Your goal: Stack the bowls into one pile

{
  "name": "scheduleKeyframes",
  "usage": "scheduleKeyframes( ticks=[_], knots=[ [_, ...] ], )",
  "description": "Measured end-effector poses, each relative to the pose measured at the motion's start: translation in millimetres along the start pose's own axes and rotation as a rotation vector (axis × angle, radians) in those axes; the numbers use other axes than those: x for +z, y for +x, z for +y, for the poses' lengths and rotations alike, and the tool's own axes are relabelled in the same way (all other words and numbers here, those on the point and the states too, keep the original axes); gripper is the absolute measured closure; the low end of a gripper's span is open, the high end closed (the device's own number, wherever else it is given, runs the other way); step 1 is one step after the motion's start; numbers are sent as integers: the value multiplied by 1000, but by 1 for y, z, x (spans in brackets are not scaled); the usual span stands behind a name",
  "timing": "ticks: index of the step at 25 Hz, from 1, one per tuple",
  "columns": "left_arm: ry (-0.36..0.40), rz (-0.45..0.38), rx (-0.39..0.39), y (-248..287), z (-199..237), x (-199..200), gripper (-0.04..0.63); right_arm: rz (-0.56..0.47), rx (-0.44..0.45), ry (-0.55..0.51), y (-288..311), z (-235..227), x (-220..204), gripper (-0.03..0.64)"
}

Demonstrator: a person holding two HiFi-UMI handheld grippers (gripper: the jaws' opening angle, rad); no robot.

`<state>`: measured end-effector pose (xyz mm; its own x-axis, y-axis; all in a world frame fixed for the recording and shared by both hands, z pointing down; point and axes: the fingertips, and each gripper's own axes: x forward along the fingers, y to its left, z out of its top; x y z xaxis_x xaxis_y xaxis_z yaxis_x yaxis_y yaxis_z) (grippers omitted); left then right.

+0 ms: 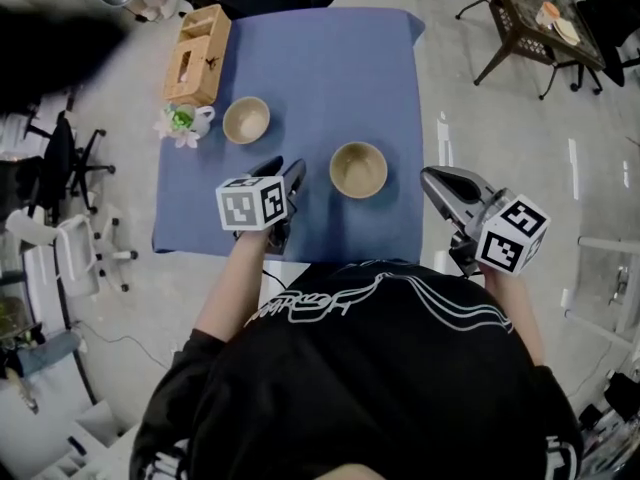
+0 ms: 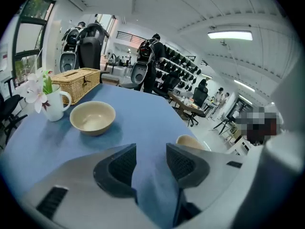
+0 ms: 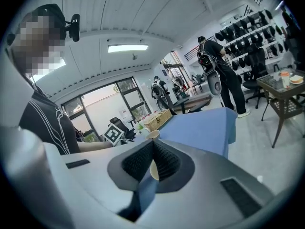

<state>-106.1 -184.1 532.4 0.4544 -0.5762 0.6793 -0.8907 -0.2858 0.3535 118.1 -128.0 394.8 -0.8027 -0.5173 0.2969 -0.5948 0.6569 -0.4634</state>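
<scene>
Two tan bowls sit apart on the blue table [image 1: 320, 68]: one bowl [image 1: 246, 120] at the back left, the other bowl [image 1: 358, 169] nearer the front. My left gripper [image 1: 290, 176] hovers over the table's front part, just left of the nearer bowl, open and empty. In the left gripper view the gripper [image 2: 151, 149] shows cloth between its jaws, the far bowl [image 2: 93, 118] ahead on the left, and the nearer bowl [image 2: 189, 140] peeking over the right jaw. My right gripper [image 1: 430, 178] hangs off the table's right edge; its gripper [image 3: 153, 143] is shut on nothing.
A wicker tissue box [image 1: 197, 54] and a white mug with flowers [image 1: 184, 122] stand along the table's left side, close to the far bowl. Office chairs [image 1: 70, 158] stand on the floor at left, and a dark side table [image 1: 540, 18] at the far right.
</scene>
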Motion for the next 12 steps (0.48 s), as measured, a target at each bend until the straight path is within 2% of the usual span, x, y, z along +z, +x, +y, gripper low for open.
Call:
scheduleKeyframes(
  ticks=[12],
  knots=[
    [-79, -36, 62, -37, 102, 22, 405, 20, 5, 22, 71, 32, 2, 591]
  ],
)
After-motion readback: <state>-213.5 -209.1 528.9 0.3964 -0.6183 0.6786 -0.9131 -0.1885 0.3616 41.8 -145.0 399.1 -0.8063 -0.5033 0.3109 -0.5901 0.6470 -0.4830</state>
